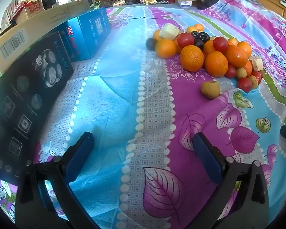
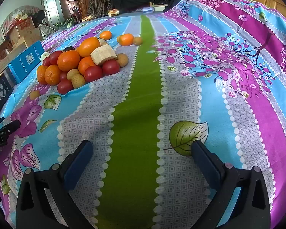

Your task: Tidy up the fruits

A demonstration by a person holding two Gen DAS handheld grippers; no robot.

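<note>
Both grippers, left gripper (image 1: 143,140) and right gripper (image 2: 142,147), stand spread, empty; the fruit pile (image 1: 204,53) looks round, soft-skinned, roll-prone, so gripping across each fruit's middle seems best.

A matt printed cloth (image 2: 135,99) lies under dimpled, glossy oranges (image 1: 191,58) beside glossy cardboard boxes (image 1: 28,87).

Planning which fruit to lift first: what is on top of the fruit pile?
A pale banana chunk rests on top of the fruit pile, on oranges and red tomatoes. Whatever lies beneath those is covered.
</note>
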